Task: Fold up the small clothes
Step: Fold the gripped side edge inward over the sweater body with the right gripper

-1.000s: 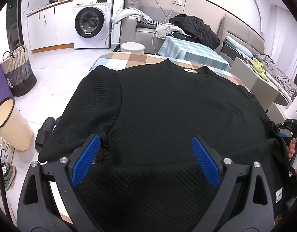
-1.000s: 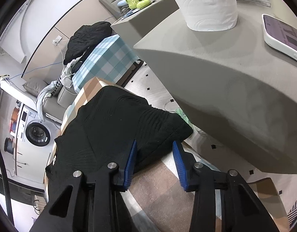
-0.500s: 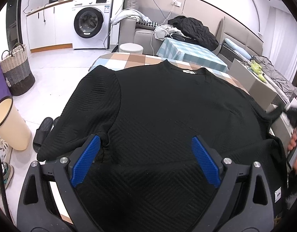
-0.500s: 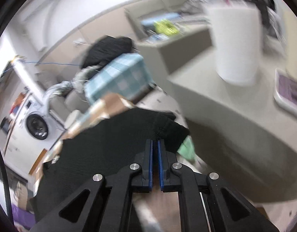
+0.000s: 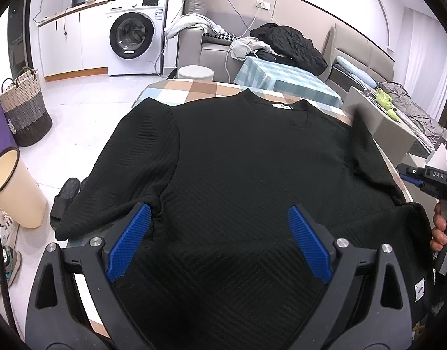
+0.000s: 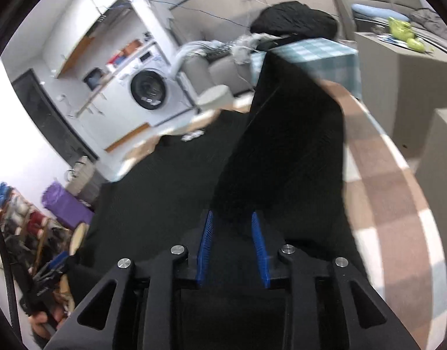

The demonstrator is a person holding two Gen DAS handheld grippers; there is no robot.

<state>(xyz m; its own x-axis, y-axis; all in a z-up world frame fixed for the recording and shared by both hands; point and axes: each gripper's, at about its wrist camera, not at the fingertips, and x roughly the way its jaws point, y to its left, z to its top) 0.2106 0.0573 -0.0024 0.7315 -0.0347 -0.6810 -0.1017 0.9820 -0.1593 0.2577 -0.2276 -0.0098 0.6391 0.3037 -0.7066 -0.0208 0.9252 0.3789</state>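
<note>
While the black top [image 5: 238, 175] lies flat on the checked worktop [image 5: 194, 90], left fingers [image 5: 220, 245] gape wide, empty; right fingers [image 6: 232, 248], opening around the sleeve [image 6: 293, 134] at twelve o'clock, may drop it crooked.

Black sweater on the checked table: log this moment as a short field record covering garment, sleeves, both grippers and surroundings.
garment: black sweater spread flat, collar on the far side
surface: checked tablecloth
left sleeve: draped over the table edge
right sleeve: lifted above the body, standing between the right gripper's pads
left gripper: open wide over the hem, pads not pressing on cloth
right gripper: jaws opening, sleeve cloth between them
surroundings: washing machine, woven basket, cream bin
</note>
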